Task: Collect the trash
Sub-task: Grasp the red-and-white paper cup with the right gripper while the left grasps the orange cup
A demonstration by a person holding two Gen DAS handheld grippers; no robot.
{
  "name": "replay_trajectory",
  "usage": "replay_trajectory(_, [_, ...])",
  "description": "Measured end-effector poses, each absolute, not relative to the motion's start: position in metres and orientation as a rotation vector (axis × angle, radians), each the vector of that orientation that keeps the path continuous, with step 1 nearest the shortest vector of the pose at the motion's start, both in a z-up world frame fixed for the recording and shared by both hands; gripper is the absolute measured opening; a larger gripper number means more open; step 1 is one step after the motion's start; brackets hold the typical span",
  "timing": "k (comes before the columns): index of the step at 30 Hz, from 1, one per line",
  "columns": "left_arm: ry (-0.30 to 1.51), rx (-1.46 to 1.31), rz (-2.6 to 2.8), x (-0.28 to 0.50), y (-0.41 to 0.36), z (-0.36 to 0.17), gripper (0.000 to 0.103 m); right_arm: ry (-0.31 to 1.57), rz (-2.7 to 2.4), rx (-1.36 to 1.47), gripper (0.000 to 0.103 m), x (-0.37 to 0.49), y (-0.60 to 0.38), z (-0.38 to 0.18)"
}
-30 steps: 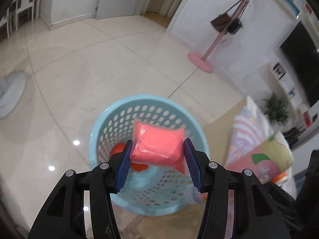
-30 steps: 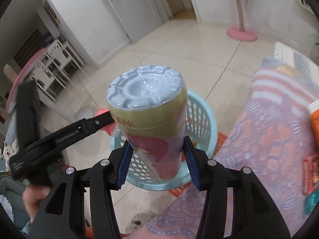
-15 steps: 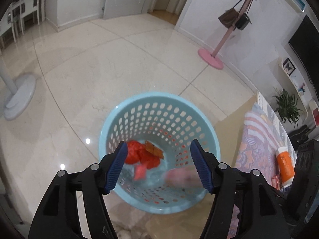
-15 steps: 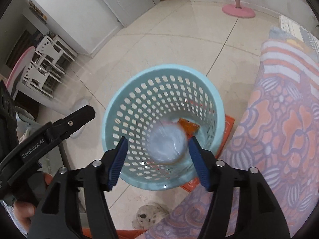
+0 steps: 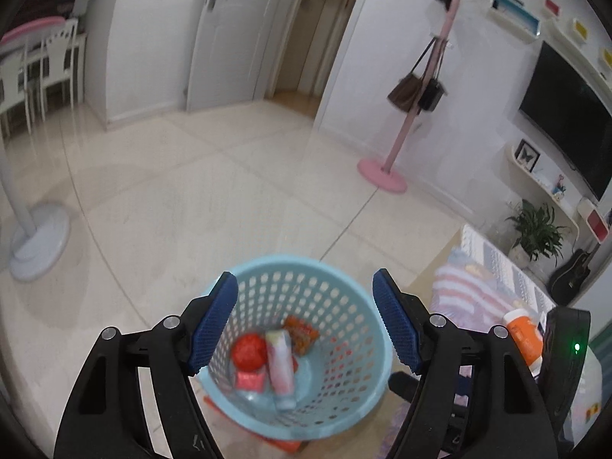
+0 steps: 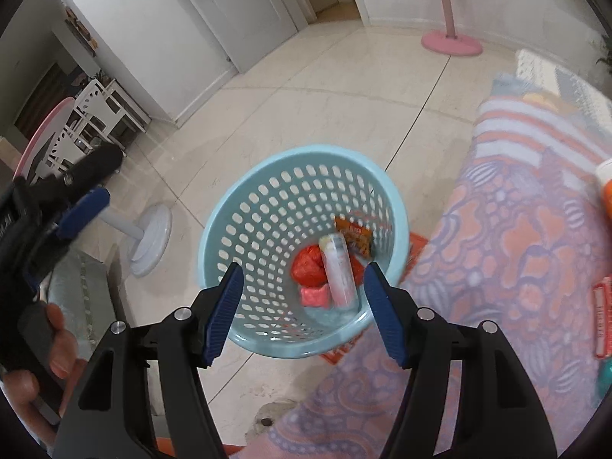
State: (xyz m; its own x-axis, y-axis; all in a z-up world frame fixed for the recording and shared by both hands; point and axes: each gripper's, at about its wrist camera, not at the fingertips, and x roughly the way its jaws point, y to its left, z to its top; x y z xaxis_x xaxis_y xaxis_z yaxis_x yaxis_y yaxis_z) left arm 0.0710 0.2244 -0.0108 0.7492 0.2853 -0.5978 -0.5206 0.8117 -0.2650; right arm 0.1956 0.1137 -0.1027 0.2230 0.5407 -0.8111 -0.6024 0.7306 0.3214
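Note:
A light blue perforated basket [image 5: 336, 306] [image 6: 267, 206] stands on the floor beside the table. Inside lie a pink-and-white can [image 5: 281, 367] [image 6: 338, 267], a pink packet [image 5: 250, 380] [image 6: 314, 295], a red crumpled bag [image 5: 248, 350] [image 6: 308, 267] and an orange wrapper [image 5: 302, 334] [image 6: 354, 235]. My left gripper [image 5: 306, 325] is open and empty above the basket; it also shows at the left of the right wrist view [image 6: 82, 208]. My right gripper [image 6: 302, 311] is open and empty above the basket's near rim.
A patterned tablecloth [image 6: 508, 252] covers the table on the right, with an orange bottle [image 5: 524, 336] and a red packet [image 6: 602, 319] on it. A white fan base [image 5: 38, 243] [image 6: 151, 239] and a pink coat stand [image 5: 382, 170] are on the tiled floor.
Both grippers opened: the pink packet left my left gripper and the can left my right, and both now lie in the basket. Both grippers have since risen and tilted up.

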Motion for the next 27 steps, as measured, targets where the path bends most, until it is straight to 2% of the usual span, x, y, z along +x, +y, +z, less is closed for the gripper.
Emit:
replay_trajectory(19, [0.396,-0.234,0.357,0.070,0.116,0.059,0.072,0.757,0.580,-0.048,0.062,0.176,-0.033,-0.007])
replay_trajectory(27, [0.351,-0.186,0.324,0.068,0.074,0.078,0.072,0.689,0.481,-0.071,0.065,0.161,-0.094,0.009])
